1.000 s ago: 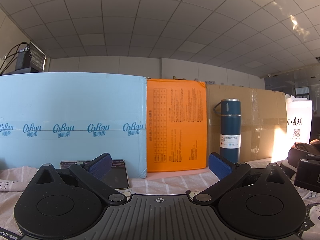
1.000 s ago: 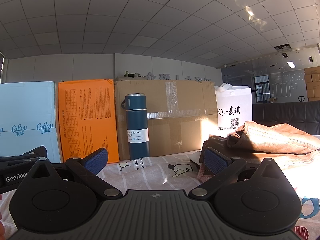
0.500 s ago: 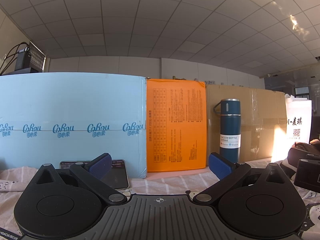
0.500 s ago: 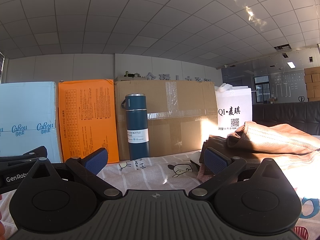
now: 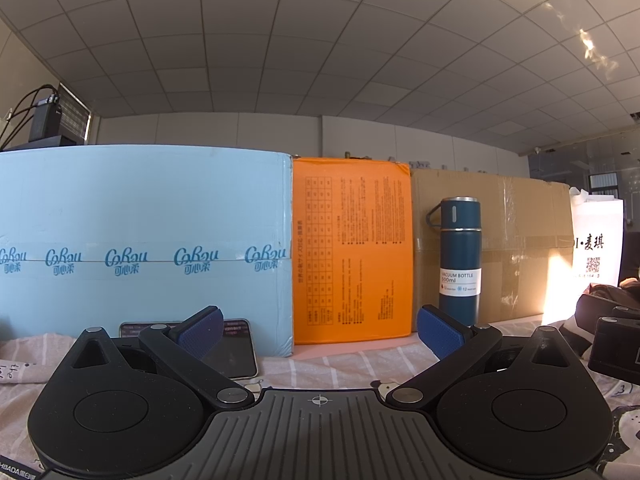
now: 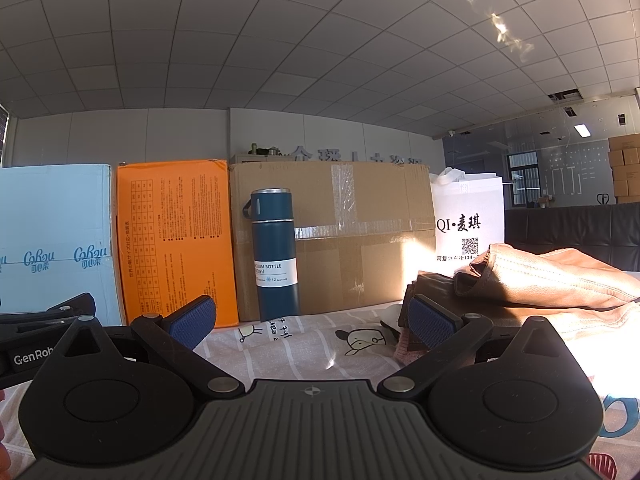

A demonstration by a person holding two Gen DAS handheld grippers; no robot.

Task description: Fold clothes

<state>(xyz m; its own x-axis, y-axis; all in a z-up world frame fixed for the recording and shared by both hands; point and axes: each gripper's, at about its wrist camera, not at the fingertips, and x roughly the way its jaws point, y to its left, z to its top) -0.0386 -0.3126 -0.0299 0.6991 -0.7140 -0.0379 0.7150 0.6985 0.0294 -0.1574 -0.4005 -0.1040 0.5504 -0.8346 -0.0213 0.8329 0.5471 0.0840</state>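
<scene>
We note matt black plastic on the left gripper (image 5: 320, 330) and right gripper (image 6: 311, 320), each with blue, finely dimpled rubbery pads (image 6: 430, 321) and dull metal pivot pins. Pink striped cotton-like bedsheet (image 6: 304, 348): soft, matt, printed with cartoons. Tan leather-look jacket (image 6: 552, 284): smooth, faint sheen, stitched seams. Dark-blue vacuum bottle (image 6: 276, 256): satin painted metal, bare steel rim, paper label. Brown corrugated cardboard box (image 6: 360, 264) with glossy clear tape (it catches the sun). Black phone (image 5: 234, 350): glossy glass face. Light-blue carton (image 5: 144, 240): smooth, matt.
</scene>
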